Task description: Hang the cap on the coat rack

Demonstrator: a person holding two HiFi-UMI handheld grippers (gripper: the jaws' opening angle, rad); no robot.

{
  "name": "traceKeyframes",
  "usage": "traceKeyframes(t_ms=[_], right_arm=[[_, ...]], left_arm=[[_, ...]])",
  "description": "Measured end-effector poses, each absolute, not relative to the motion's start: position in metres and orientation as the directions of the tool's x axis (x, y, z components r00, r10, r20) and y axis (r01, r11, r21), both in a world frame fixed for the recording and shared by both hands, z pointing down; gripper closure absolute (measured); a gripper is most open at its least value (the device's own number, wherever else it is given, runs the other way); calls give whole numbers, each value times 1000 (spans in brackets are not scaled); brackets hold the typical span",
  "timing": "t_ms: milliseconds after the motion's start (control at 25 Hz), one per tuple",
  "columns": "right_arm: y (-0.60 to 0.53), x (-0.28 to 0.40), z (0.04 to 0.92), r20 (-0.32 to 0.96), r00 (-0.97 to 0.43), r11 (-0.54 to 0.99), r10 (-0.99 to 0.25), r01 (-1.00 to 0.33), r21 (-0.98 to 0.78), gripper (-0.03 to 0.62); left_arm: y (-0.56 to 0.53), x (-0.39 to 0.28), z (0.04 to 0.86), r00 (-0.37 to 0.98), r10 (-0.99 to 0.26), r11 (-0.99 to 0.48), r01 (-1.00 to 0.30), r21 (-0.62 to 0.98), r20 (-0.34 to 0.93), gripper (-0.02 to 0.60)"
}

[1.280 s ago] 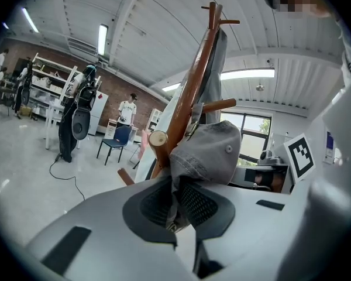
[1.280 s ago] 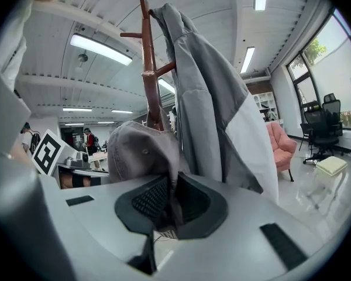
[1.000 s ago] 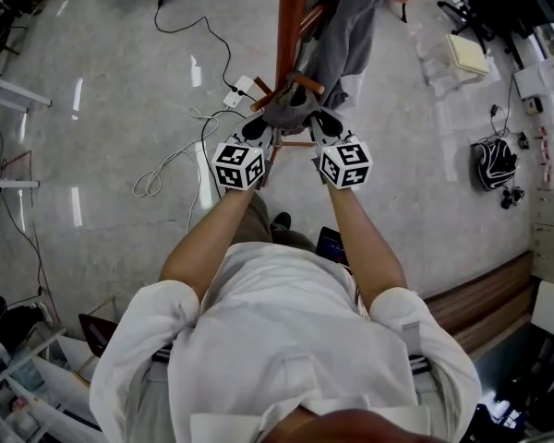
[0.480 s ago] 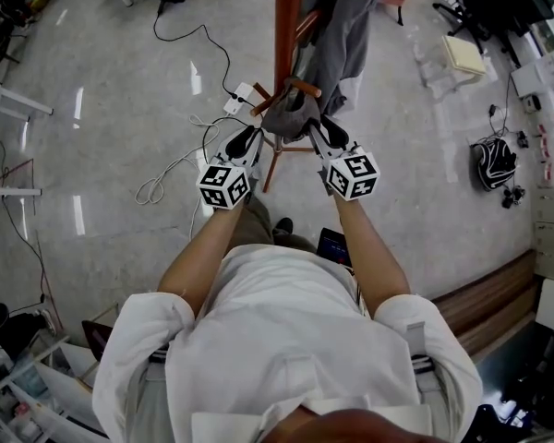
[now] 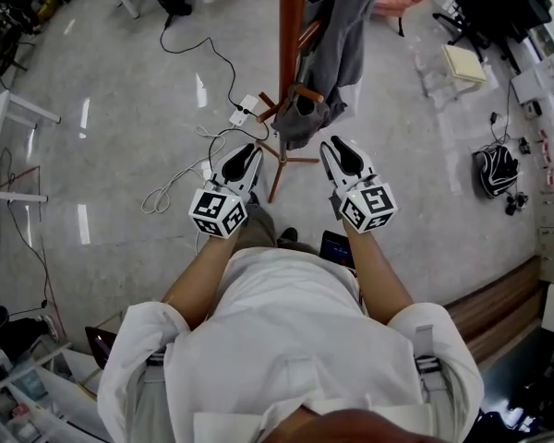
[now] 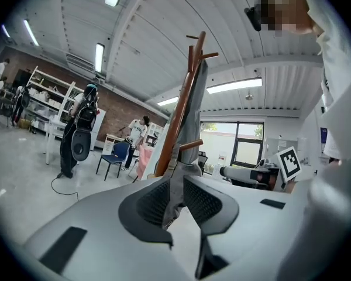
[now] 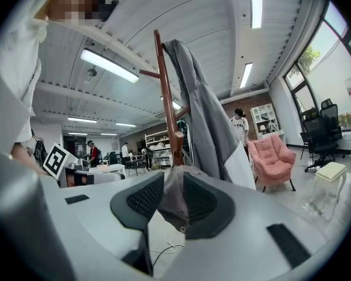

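Note:
The dark grey cap (image 5: 300, 118) hangs on a low wooden peg (image 5: 307, 90) of the red-brown coat rack (image 5: 292, 26), with a long grey garment (image 5: 340, 21) hung above it. My left gripper (image 5: 246, 151) and right gripper (image 5: 338, 146) sit just below the cap on either side, both open and clear of it. In the left gripper view the cap (image 6: 184, 170) shows beyond the parted jaws of the left gripper (image 6: 176, 199). From the right gripper (image 7: 171, 201) the cap (image 7: 174, 186) appears through the gap, under the peg (image 7: 177, 140).
A white power strip (image 5: 243, 95) and loose cables (image 5: 180, 169) lie on the floor left of the rack's feet. A pink armchair (image 7: 272, 157), a white stool (image 5: 466, 58) and a black bag (image 5: 494, 164) stand to the right. People stand far off (image 6: 76, 133).
Both grippers let go of the cap and drew back toward the person, spreading slightly apart. The cap stays hanging on the peg.

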State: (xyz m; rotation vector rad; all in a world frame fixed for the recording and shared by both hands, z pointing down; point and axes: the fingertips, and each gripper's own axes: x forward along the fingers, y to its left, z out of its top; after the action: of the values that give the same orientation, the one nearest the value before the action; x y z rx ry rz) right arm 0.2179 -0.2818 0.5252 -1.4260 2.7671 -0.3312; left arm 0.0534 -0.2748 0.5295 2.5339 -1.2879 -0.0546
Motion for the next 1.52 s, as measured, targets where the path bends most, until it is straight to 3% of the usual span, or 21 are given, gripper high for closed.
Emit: traceKeyframes(t_ms=[800, 1320, 1520], right_arm=[[-207, 213, 396, -124, -599, 611, -792, -783, -119, 562], [-210, 195, 413, -114, -622, 632, -774, -755, -173, 565], [-208, 188, 411, -114, -633, 642, -765, -763, -70, 568]], left_arm=[[-219, 50, 389, 651, -751, -659, -730, 181, -109, 558], [-209, 34, 409, 644, -763, -641, -740, 203, -58, 563], [-214, 40, 432, 668, -743, -661, -723, 200, -39, 563]])
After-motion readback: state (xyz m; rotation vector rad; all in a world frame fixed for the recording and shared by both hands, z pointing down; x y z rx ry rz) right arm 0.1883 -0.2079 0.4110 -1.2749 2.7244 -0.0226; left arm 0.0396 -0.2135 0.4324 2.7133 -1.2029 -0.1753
